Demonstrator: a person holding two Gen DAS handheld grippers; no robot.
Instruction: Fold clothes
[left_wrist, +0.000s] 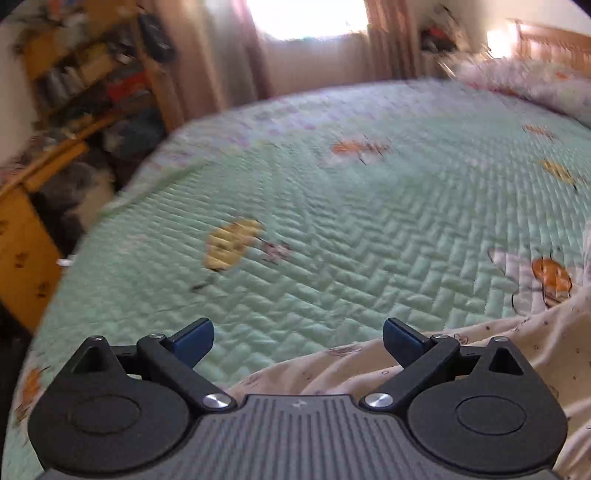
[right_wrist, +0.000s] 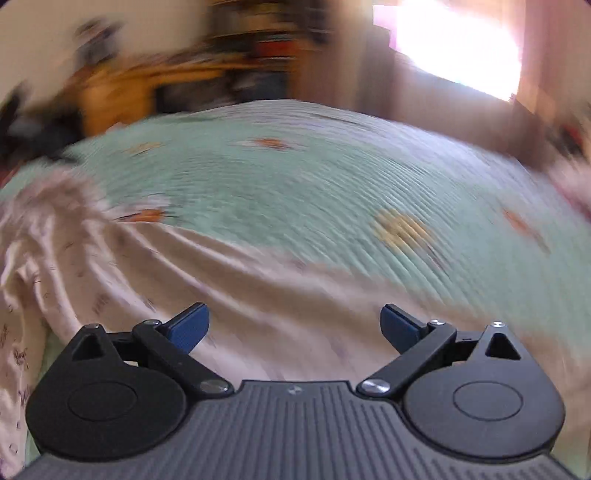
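A cream garment with small dark prints (left_wrist: 509, 354) lies rumpled on a green quilted bedspread (left_wrist: 332, 206), at the lower right of the left wrist view. My left gripper (left_wrist: 298, 338) hovers open over the garment's edge, its blue pads (left_wrist: 195, 339) wide apart and holding nothing. In the blurred right wrist view the same cream garment (right_wrist: 155, 273) spreads across the lower left and under the tool. My right gripper (right_wrist: 294, 325) is open above the cloth, with nothing between its blue pads (right_wrist: 190, 326).
The bedspread (right_wrist: 332, 192) carries orange and yellow patches. A wooden shelf unit (left_wrist: 81, 81) packed with items and a wooden desk (left_wrist: 22, 236) stand off the bed's left side. A bright curtained window (left_wrist: 306, 18) is behind, pillows (left_wrist: 535, 85) and a headboard at far right.
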